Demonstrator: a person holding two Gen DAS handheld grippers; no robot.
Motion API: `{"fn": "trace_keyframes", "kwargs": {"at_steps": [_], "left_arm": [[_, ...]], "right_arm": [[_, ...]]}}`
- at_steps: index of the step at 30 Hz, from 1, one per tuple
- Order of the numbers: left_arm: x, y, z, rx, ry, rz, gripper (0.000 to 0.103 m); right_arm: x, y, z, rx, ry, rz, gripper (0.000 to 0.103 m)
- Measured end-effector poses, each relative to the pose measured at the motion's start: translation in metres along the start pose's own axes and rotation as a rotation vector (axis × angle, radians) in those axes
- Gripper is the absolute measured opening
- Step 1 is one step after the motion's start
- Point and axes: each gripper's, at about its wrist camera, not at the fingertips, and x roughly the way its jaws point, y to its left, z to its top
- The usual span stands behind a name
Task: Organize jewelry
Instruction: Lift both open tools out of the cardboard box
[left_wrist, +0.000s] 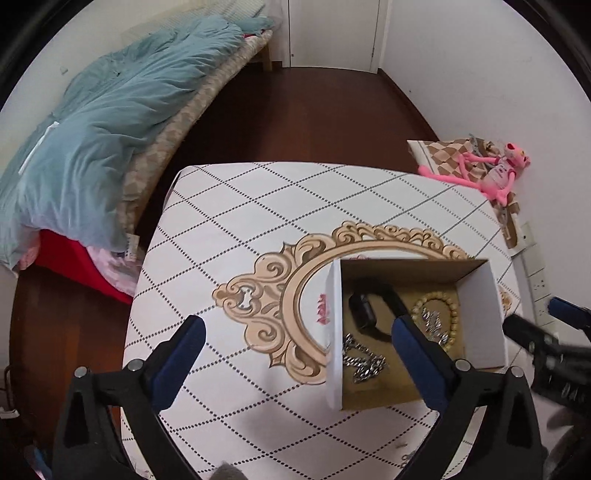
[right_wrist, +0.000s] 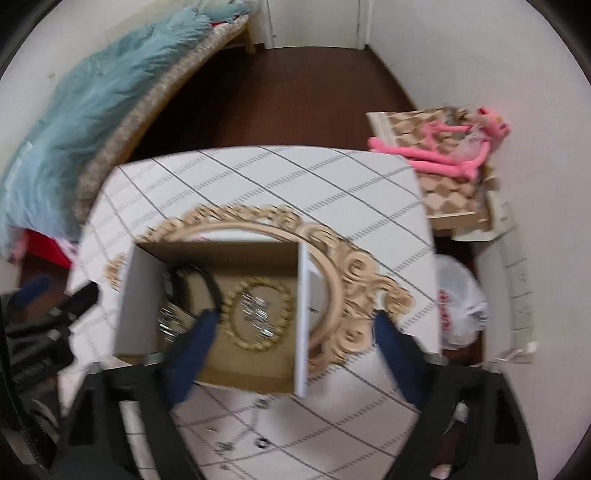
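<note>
An open cardboard box (left_wrist: 480, 306) (right_wrist: 133, 295) stands on the patterned table. Inside lie a black watch (left_wrist: 364, 310) (right_wrist: 184, 284), a beaded bracelet (left_wrist: 452, 317) (right_wrist: 258, 314), a silver chain (left_wrist: 364, 363) (right_wrist: 168, 325) and a sparkly silver piece (left_wrist: 434, 321) (right_wrist: 258, 308). My left gripper (left_wrist: 299, 332) is open and empty above the table, its right finger over the box. My right gripper (right_wrist: 295, 328) is open and empty over the box's right wall. Small silver jewelry pieces (right_wrist: 255, 435) lie on the table in front of the box, blurred.
The table (left_wrist: 258, 206) has a white diamond-pattern cloth with an ornate gold frame print. A bed with a blue duvet (left_wrist: 92, 140) is to the left. A pink plush toy (left_wrist: 495, 173) lies on a checkered board at right. A white plastic bag (right_wrist: 461, 306) sits beside the table.
</note>
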Motion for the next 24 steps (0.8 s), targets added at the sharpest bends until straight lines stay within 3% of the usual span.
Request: {"fn": "trace_keyframes", "kwargs": {"at_steps": [8,13,24], "left_arm": [[0.005,-0.011,-0.021,0.022,0.017,0.019,0.103],[0.0,-0.012,-0.028,0.019,0.015,0.02,0.103],[-0.048,-0.013,-0.039,0.01,-0.056,0.027,0.103]], "right_arm": [[0.01,0.001,-0.036,0.007,0.004,-0.076,0.102],[0.005,0.0,-0.045,0.026,-0.013,-0.074,0.102],[-0.035,0.006,-0.057,0.023,-0.087,-0.071,0.102]]}}
